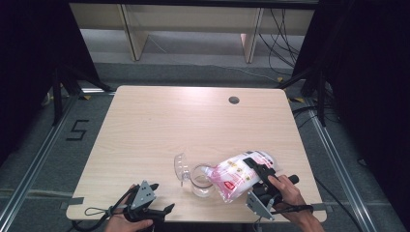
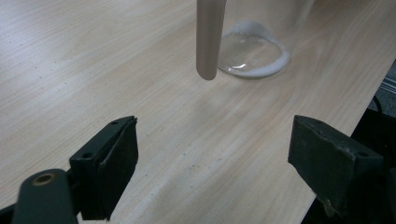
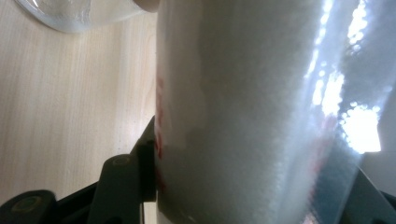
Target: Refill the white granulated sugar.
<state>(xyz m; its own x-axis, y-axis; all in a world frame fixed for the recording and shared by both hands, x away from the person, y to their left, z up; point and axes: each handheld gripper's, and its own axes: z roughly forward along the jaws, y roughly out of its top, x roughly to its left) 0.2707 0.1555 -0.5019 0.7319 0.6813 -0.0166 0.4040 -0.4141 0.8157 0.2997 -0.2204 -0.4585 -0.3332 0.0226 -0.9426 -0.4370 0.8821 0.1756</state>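
Near the table (image 1: 145,125) front edge: soft bag of white grains (image 1: 240,175) tilted over clear jar (image 1: 201,180).
Pinched mid-body by right hand-held gripper (image 1: 254,166); left hand-held gripper (image 1: 162,198) spread, idle; slippery, shifting, best gripped low.

a black "5" is marked on the floor (image 1: 48,140) left of the table (image 1: 145,125).

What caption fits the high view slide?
Right gripper tips a pink-printed bag over a clear jar; left gripper idles open.
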